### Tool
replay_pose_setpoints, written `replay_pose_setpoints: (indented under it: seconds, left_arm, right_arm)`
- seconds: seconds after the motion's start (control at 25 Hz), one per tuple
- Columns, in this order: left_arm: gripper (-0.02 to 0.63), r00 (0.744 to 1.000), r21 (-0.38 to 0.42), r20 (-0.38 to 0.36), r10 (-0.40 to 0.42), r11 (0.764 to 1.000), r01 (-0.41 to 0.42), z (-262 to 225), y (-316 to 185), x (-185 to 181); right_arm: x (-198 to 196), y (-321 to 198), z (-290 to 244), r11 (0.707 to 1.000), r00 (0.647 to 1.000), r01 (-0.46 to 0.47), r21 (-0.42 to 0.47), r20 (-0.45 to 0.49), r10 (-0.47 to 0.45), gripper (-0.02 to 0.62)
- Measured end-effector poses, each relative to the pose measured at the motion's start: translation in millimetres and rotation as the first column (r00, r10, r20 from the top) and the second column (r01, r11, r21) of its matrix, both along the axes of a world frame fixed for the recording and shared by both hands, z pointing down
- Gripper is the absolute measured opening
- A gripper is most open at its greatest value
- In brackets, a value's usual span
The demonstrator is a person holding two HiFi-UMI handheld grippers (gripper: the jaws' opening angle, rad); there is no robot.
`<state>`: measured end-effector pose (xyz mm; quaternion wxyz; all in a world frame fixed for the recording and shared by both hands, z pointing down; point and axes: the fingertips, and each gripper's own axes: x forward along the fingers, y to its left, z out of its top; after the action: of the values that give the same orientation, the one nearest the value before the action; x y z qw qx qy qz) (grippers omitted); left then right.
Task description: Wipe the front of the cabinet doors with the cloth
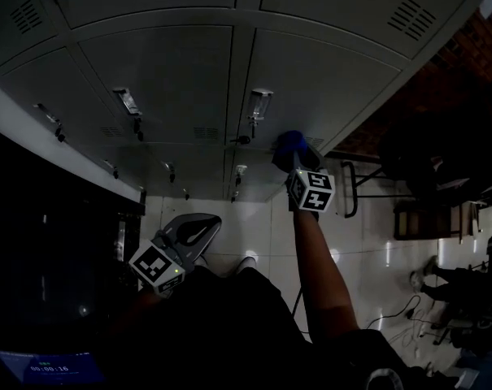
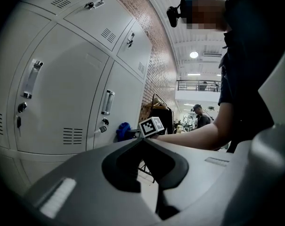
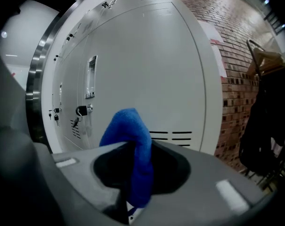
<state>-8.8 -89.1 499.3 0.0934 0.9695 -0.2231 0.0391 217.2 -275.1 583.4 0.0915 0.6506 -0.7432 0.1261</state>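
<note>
Right gripper [image 3: 133,147] is clenched on the blue cloth [image 3: 131,128], which bunches up above the jaws at lower centre of the right gripper view. In the head view the cloth [image 1: 292,141] sits just right of centre against a grey cabinet door [image 1: 319,80]; whether it touches the metal cannot be told. Left gripper [image 2: 142,140] has its jaws closed together on nothing and hangs low, near the lower left of the head view [image 1: 202,224].

No brand or wording shows on the doors. The marker cube [image 1: 312,191] bears only black-and-white squares. A small screen [image 1: 46,368] at the bottom left corner shows digits too faint to read surely.

All doors are shut, so their contents are hidden. A padlock [image 3: 81,111] with keys hangs at left of the right gripper view.
</note>
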Motion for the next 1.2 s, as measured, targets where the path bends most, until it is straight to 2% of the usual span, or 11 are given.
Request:
replay_pose_setpoints:
  seconds: [0.52, 0.84, 1.0, 1.2]
  left_arm:
    - [0.0, 1.0, -0.001, 0.002, 0.024, 1.0, -0.024, 0.7, 2.9, 19.1]
    - [0.0, 1.0, -0.001, 0.002, 0.015, 1.0, -0.015, 0.1, 5.5, 15.5]
    - [0.0, 1.0, 0.002, 0.003, 0.007, 1.0, -0.007, -2.4, 6.1, 13.5]
    - [0.0, 1.0, 0.013, -0.008, 0.003, 1.0, -0.003, -5.9, 2.0, 9.6]
  right_arm:
    - [84.6, 14.8, 1.9, 0.992, 0.992, -0.123, -0.013, -0.028, 0.122, 0.067]
    - [112.3, 25.7, -2.1, 0.981, 0.981, -0.195, 0.002, -0.015, 0.196, 0.067]
    - [106.2, 39.0, -21.4, 0.984, 0.985, -0.173, 0.049, 0.007, 0.173, 0.067]
    - [52.2, 61.0, -50.3, 0.994, 0.999, -0.035, 0.102, -0.017, 0.037, 0.067]
